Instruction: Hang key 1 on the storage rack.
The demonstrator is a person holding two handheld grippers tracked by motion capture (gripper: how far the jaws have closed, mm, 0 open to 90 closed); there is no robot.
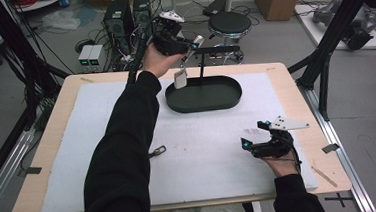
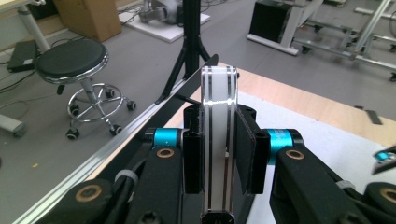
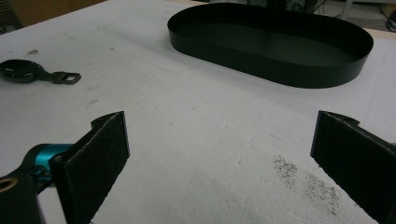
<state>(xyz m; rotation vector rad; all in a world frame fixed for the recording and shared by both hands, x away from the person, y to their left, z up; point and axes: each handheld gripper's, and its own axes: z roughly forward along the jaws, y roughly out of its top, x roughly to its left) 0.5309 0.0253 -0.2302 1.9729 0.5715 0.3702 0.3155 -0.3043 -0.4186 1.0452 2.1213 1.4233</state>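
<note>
The left gripper (image 1: 188, 51) is held up over the far side of the bench (image 1: 295, 86). Its fingers (image 2: 247, 154) are squeezed tight on a shiny silver kitchen tool (image 2: 218, 140) with dark stripes on its handle. The flat end of the tool (image 1: 180, 79) hangs down just above the left rim of the black oval tray (image 1: 206, 102). A thin black stand (image 1: 202, 65) rises from the tray. The right gripper (image 1: 254, 134) rests low near the right side of the white mat (image 1: 204, 150). Its fingers (image 3: 100, 149) are wide apart with nothing between them. A small dark metal tool (image 1: 157, 151) lies on the mat, well apart from the tray.
</note>
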